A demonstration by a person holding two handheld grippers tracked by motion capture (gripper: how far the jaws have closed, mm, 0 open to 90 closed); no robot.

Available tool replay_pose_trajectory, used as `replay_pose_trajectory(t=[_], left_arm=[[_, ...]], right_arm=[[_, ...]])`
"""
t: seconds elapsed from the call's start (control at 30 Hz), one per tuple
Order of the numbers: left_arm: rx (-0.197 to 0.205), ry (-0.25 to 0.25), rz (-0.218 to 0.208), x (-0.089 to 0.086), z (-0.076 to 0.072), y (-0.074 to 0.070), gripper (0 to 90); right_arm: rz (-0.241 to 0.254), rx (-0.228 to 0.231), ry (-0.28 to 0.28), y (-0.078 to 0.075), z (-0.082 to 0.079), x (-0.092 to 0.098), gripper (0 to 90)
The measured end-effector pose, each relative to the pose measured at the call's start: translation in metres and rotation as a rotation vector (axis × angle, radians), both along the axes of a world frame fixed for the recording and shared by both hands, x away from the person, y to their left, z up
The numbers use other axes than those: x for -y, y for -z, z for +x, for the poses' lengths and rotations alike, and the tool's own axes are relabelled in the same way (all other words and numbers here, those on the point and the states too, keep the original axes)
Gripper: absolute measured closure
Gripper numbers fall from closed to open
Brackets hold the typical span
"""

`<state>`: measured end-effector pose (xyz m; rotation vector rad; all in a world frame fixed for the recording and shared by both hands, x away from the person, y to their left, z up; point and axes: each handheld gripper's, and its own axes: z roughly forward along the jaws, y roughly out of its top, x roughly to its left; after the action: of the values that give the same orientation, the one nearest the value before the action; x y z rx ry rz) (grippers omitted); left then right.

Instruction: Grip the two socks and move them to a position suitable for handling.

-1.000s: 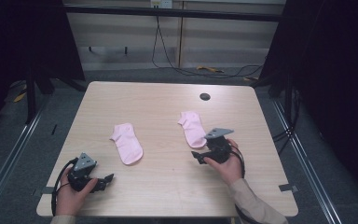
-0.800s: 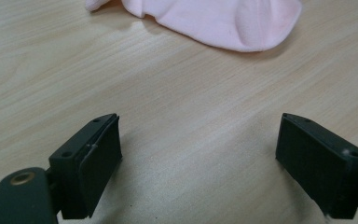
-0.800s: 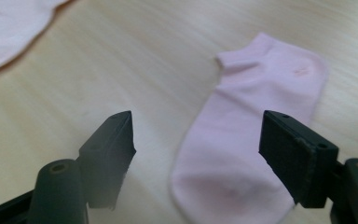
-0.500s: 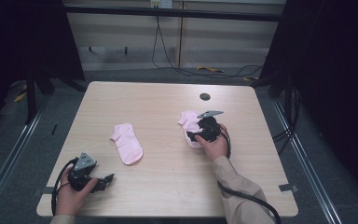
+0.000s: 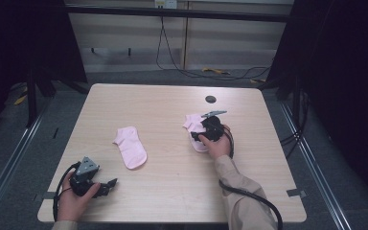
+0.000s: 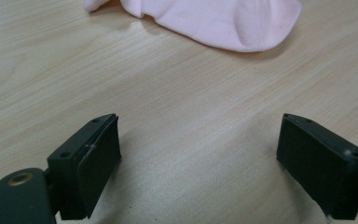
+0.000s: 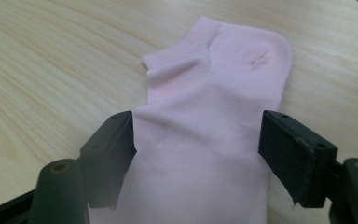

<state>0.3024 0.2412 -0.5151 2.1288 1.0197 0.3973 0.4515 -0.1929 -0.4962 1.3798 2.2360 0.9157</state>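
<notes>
Right tongs (image 5: 202, 135): moved up the counter (image 5: 163, 103) from its near edge onto the right sock (image 7: 209, 135); jaws have just been narrowing, now straddling the sock's width, pads at its edges, not yet pinching. A pick-up looks imminent.
Left tongs (image 5: 106, 184): unmoved at the near left corner, jaws wide, empty.
Left sock (image 5: 130, 146): mid-counter, untouched.
Socks: pale pink knit, soft, flat, ankle-cut. Counter: smooth light wood grain.

A light wooden table (image 5: 172, 110) stands on grey floor (image 5: 24, 158), with pale wall panels (image 5: 124, 33), trailing black cables (image 5: 172, 62) and dark curtains (image 5: 345, 72) on both sides.
</notes>
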Motion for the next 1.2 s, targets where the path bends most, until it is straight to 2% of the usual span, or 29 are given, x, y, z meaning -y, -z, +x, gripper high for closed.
replay_pose_trajectory(t=[0.17, 0.27, 0.37, 0.4, 0.43, 0.6, 0.67, 0.73, 0.83, 0.87, 0.93, 1.0, 1.1, 1.13, 1.17, 1.2], left_arm=[[0.000, 0.000, 0.000, 0.000, 0.000, 0.000, 13.0], [0.000, 0.000, 0.000, 0.000, 0.000, 0.000, 13.0], [0.000, 0.000, 0.000, 0.000, 0.000, 0.000, 13.0], [0.000, 0.000, 0.001, 0.000, 0.000, 0.000, 13.0], [0.000, 0.000, 0.001, 0.000, 0.000, 0.000, 13.0], [0.001, 0.001, 0.002, 0.000, 0.000, 0.000, 12.9], [0.000, 0.000, 0.001, 0.000, 0.000, 0.000, 12.9], [0.000, 0.000, 0.001, 0.000, 0.000, 0.000, 12.9], [0.000, 0.000, 0.001, 0.000, 0.000, 0.000, 12.9], [0.000, 0.000, 0.001, 0.000, 0.000, 0.000, 12.9], [0.000, 0.001, 0.000, 0.000, 0.000, 0.000, 12.8], [0.000, 0.001, 0.000, 0.000, 0.000, 0.000, 12.8], [0.001, 0.002, 0.002, 0.000, 0.000, 0.000, 12.7], [0.001, 0.002, 0.002, 0.000, 0.000, 0.000, 12.7], [0.001, 0.002, 0.002, 0.000, 0.000, 0.000, 12.7], [0.002, 0.002, 0.003, 0.000, 0.000, 0.000, 12.7]], right_arm=[[-0.028, 0.006, 0.009, 0.005, 0.001, -0.003, 28.8], [-0.040, 0.003, 0.000, 0.004, 0.002, -0.004, 36.9], [-0.039, 0.002, -0.002, 0.003, 0.001, -0.004, 40.2], [-0.039, 0.006, -0.004, 0.003, 0.000, -0.004, 48.6], [-0.039, 0.006, -0.004, 0.003, 0.000, -0.004, 48.6], [-0.033, -0.009, 0.022, 0.001, 0.001, -0.001, 68.7], [-0.031, -0.015, 0.026, 0.000, 0.001, -0.001, 73.3], [-0.007, -0.022, 0.039, 0.000, 0.000, 0.000, 82.1], [0.011, -0.020, 0.048, 0.000, -0.001, 0.002, 84.9], [0.037, -0.009, 0.057, -0.002, -0.002, 0.005, 85.9], [0.052, -0.003, 0.064, -0.004, -0.003, 0.008, 86.1], [0.082, 0.016, 0.072, -0.014, -0.007, 0.019, 86.4], [0.101, 0.034, 0.085, -0.023, -0.011, 0.029, 86.3], [0.121, 0.051, 0.105, -0.033, -0.016, 0.042, 86.3], [0.121, 0.051, 0.105, -0.033, -0.016, 0.042, 86.3], [0.143, 0.071, 0.133, -0.042, -0.023, 0.056, 86.4]])
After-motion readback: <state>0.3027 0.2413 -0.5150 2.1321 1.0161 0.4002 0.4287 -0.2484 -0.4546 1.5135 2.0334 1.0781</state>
